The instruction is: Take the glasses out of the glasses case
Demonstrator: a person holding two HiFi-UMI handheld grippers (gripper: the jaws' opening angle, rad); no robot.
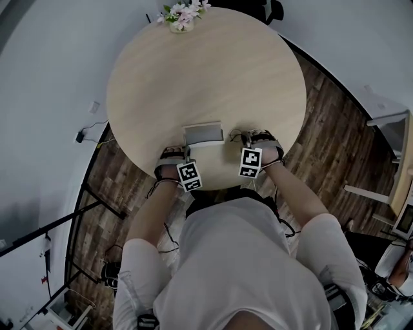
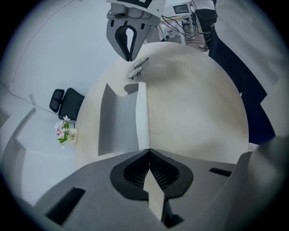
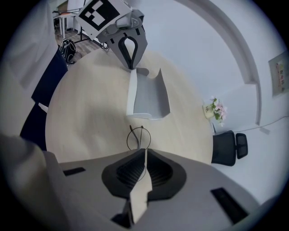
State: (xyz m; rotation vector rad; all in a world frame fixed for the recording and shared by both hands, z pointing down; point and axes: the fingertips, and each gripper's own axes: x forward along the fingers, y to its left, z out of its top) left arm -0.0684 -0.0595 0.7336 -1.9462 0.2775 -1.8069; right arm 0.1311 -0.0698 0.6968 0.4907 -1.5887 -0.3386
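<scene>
**Nearest, at the table's near edge.** My left gripper point(image 2: 149, 153) has its jaws closed on a near corner of the open glasses case point(image 2: 119, 122). I read this grip as an anchor: it pins the light case so that it neither slides nor lifts while the other hand works.

**Beside it.** My right gripper point(image 3: 144, 151) has its jaws closed on the thin wire frame of the glasses point(image 3: 137, 137). One round lens ring shows just ahead of the pads. The pinch falls on the rim rather than the glass, which I judge spares the lens and gives the pads metal to bite.

**Position of the glasses.** They are already clear of the case, low over the round wooden table point(image 1: 206, 77) and just to the case's right. Whether they touch the tabletop I cannot tell. The case's grey inside lies bare.

**Middle.** Nothing on the tabletop stands between the glasses and a place to set them down.

**Far edge.** A small pot of pink flowers point(image 1: 182, 15) sits well apart from the work.

**Beyond the table.** A black office chair point(image 3: 230, 146) stands by the pale wall, and a cable point(image 1: 97, 129) lies on the plank floor point(image 1: 322, 129) to my left. Neither obstructs either hand.
</scene>
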